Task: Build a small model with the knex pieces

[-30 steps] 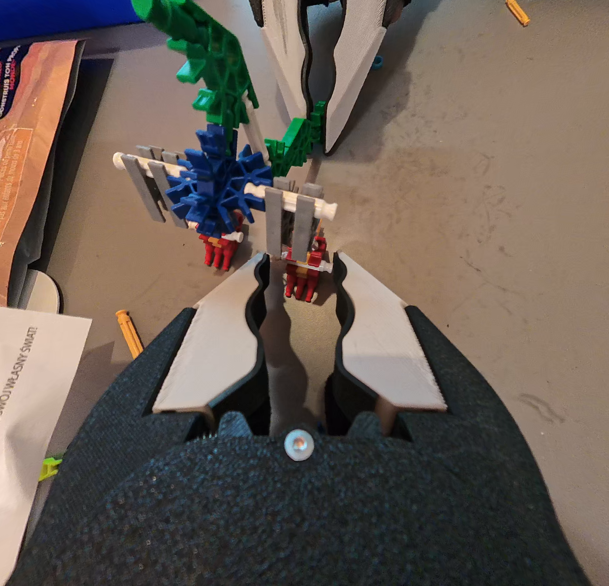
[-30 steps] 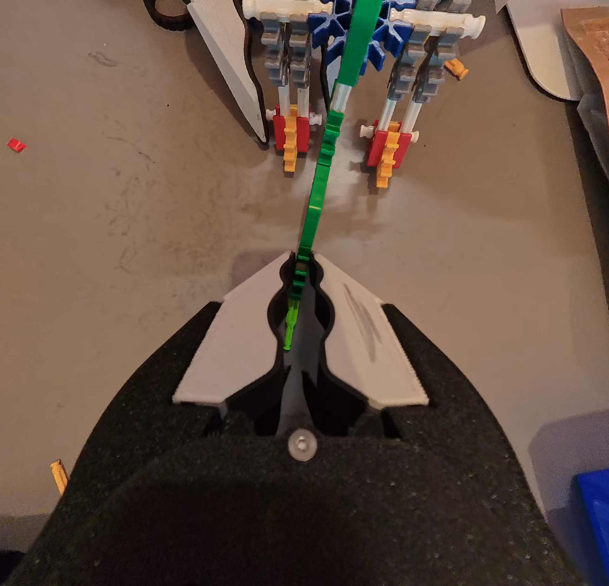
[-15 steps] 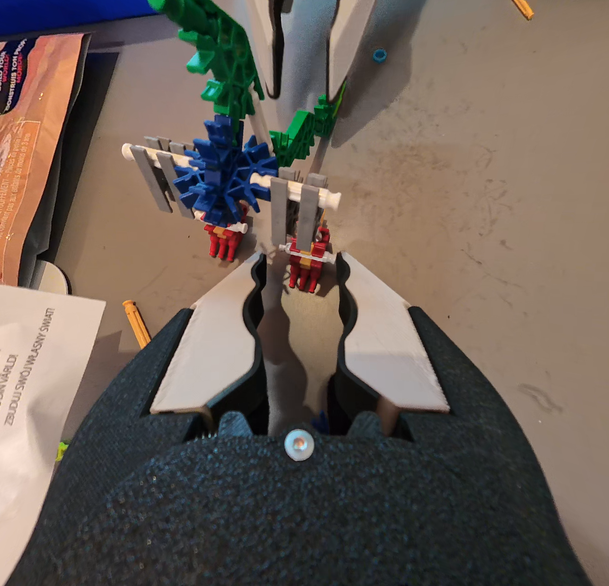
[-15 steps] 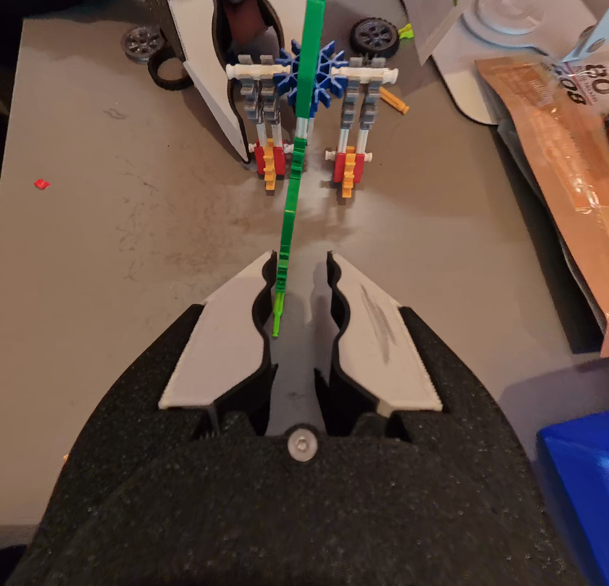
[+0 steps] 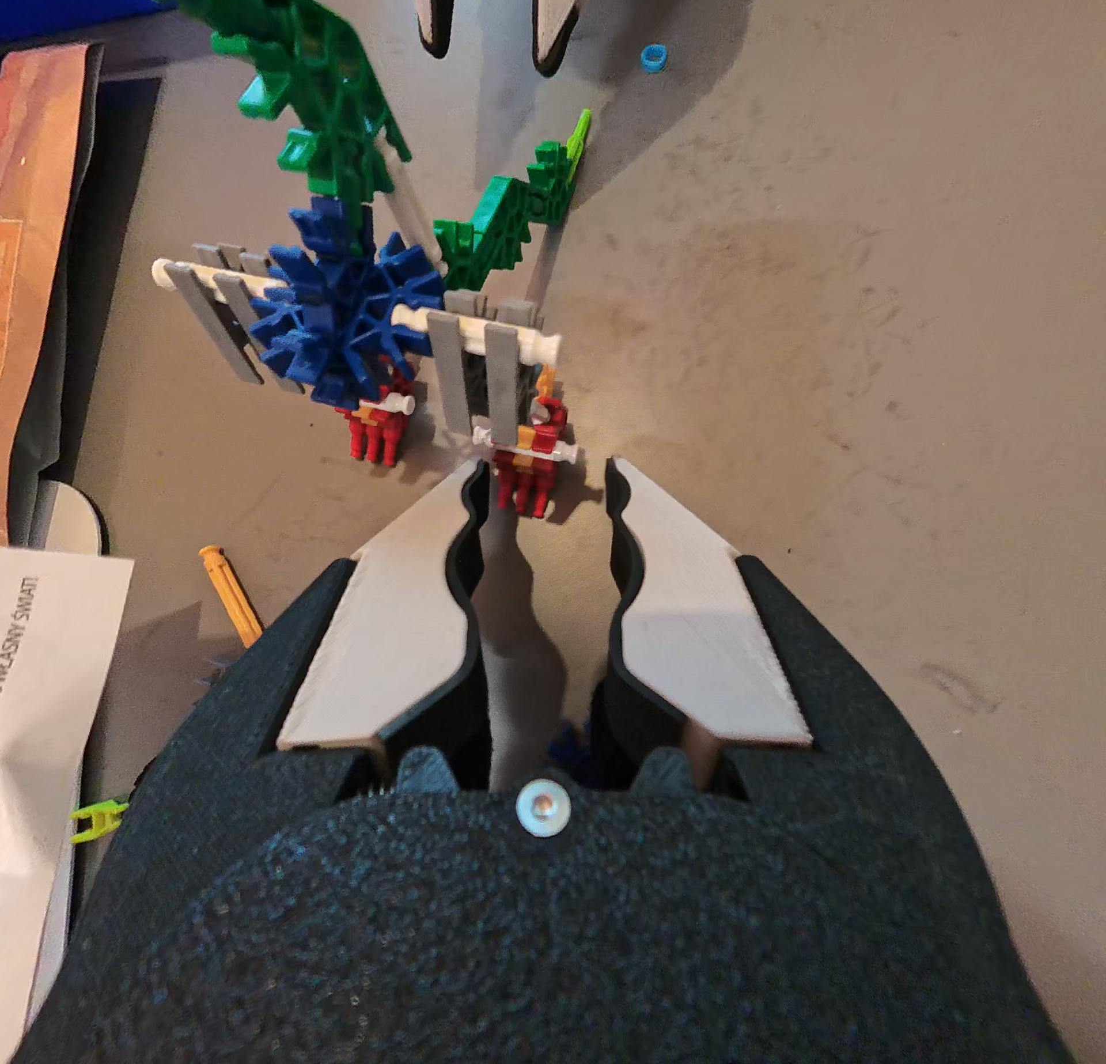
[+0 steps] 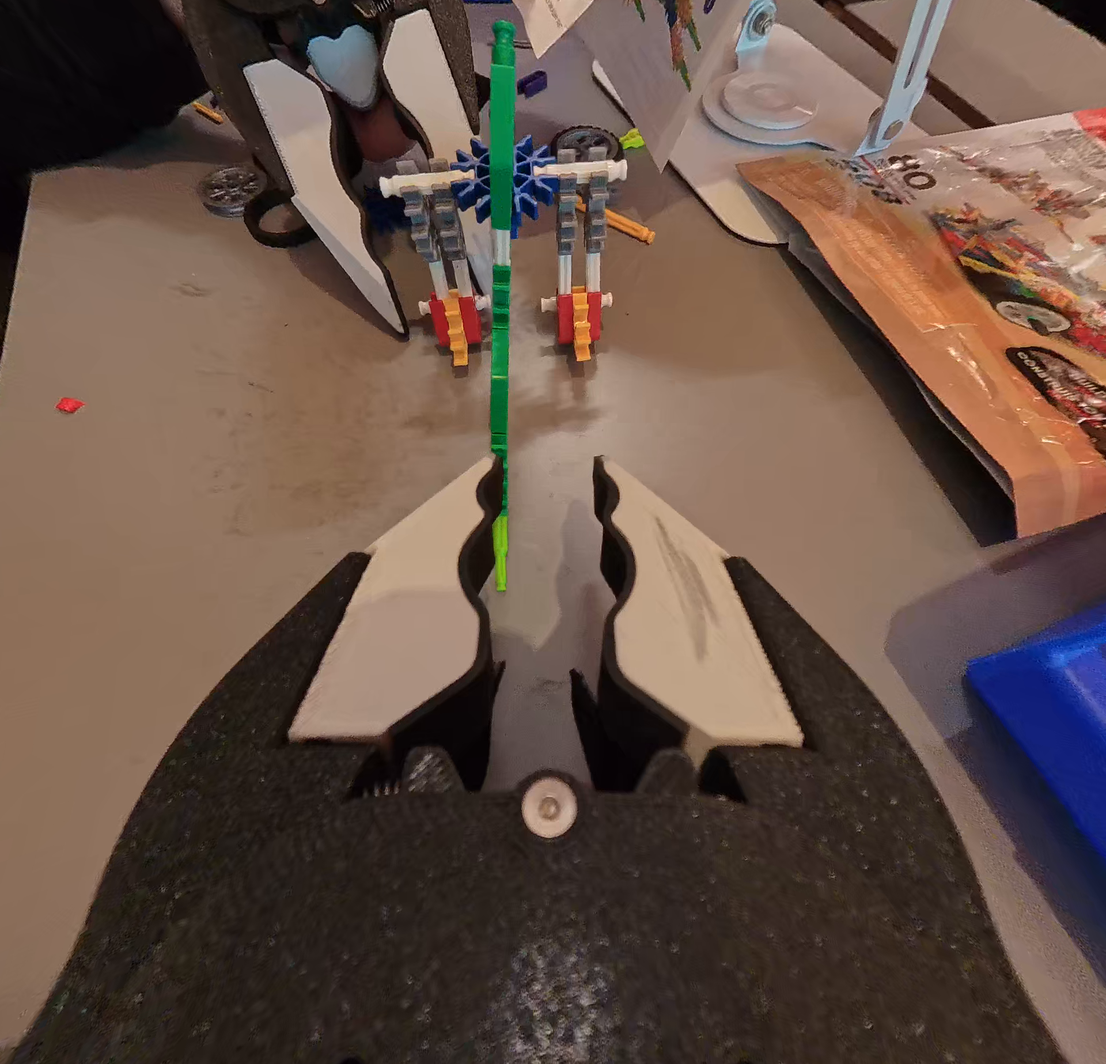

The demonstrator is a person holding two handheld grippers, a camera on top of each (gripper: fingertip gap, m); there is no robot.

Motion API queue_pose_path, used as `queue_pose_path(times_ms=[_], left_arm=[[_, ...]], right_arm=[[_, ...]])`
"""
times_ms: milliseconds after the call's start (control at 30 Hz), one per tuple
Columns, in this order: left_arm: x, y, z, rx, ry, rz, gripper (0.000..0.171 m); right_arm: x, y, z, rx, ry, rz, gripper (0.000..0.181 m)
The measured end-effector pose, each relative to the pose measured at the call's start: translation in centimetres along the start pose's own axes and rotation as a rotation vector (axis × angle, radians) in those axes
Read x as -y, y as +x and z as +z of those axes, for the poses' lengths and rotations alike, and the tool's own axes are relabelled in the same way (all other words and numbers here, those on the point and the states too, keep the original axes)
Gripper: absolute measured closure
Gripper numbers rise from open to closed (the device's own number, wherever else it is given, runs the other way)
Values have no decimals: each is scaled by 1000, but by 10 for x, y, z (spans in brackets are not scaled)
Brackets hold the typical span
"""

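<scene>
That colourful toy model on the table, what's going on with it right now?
A person holds two grippers around a small construction-toy model standing on a grey table. The left gripper is open, its fingertips on either side of one red foot without clamping it. The right gripper is open too; the model's green tail, ending in a lime tip, lies against its left finger, not pinched. Loose parts, a wheel and a printed bag lie around.
</scene>
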State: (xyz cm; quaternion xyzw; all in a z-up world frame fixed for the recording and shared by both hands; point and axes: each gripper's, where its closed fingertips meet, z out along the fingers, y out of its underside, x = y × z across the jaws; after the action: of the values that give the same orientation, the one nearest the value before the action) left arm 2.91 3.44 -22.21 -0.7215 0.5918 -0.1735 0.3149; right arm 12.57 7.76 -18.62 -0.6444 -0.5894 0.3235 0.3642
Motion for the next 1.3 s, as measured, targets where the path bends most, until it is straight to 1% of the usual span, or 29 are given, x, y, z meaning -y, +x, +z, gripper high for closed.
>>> queue_pose_path(times_ms=[233, 367, 533, 600, 667, 767, 867, 1000, 1100, 1133, 1200, 1267, 1300], left_arm=[[6, 5, 3, -10, 15, 11, 133], [6, 4, -2, 0, 14, 20, 129], [11, -12, -22, 44, 85, -41, 126], [14, -19, -29, 55, 129, -95, 128], [17, -27, -34, 73, 169, -134, 130], [27, -29, -40, 63, 243, -153, 133], [33, -27, -41, 54, 271, -149, 132], [36, -27, -41, 56, 285, -142, 132], [38, -29, -44, 66, 311, -145, 132], [40, -31, -46, 77, 325, -142, 132], [47, -37, -53, 110, 377, -143, 138], [53, -37, -58, 96, 429, -155, 141], [55, -39, -60, 103, 448, -156, 146]], right_arm=[[20, -4, 5, -87, 75, -53, 152], [33, -7, 13, -133, 105, -91, 152], [47, -11, 26, -148, 129, -109, 152], [50, -7, 29, -173, 136, -106, 152], [54, -9, 31, -155, 152, -96, 152], [62, -10, 29, -149, 195, -84, 152], [73, -15, 28, -121, 248, -68, 154], [75, -10, 31, -142, 243, -58, 161], [73, -9, 34, -141, 228, -56, 171], [74, -9, 35, -140, 228, -58, 171], [73, -10, 34, -133, 226, -59, 171], [73, -10, 34, -126, 226, -59, 172], [73, -11, 34, -120, 226, -58, 172]])
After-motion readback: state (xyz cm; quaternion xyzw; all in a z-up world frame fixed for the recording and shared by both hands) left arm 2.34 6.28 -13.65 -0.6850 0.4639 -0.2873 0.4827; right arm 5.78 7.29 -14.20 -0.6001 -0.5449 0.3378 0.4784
